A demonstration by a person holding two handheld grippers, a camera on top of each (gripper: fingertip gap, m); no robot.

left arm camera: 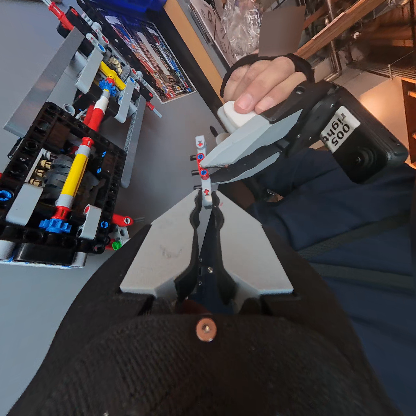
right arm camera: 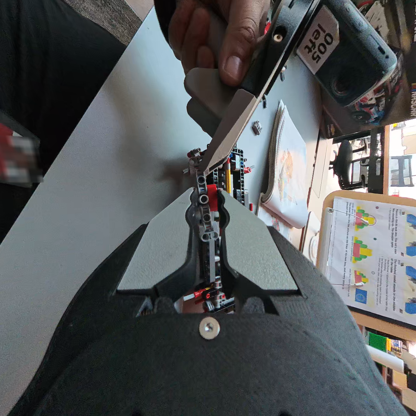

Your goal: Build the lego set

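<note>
Slim grey plastic beam with a short red link pinned to it, held in the air between both tools.

The long light-grey holed beam (left arm camera: 206, 191) carries a short red plastic link (left arm camera: 202, 166) fixed by two blue pins, with black pins standing out of its far side. Left tool (left arm camera: 206, 199): narrow, pads pressed on the beam's near end. Right tool (right arm camera: 206, 203): nearly closed across beam and red link together; in the left view its fingertips (left arm camera: 203, 164) sit at the link. Judged light, stiff, smooth-sided; the pinned joint may twist, so hold the flat faces, clear of pins. Left of the beam, on the grey table (left arm camera: 162, 139), lies the black-framed brick chassis (left arm camera: 60, 180) with its yellow axle; beyond that, a printed instruction sheet (left arm camera: 157, 58).
</note>
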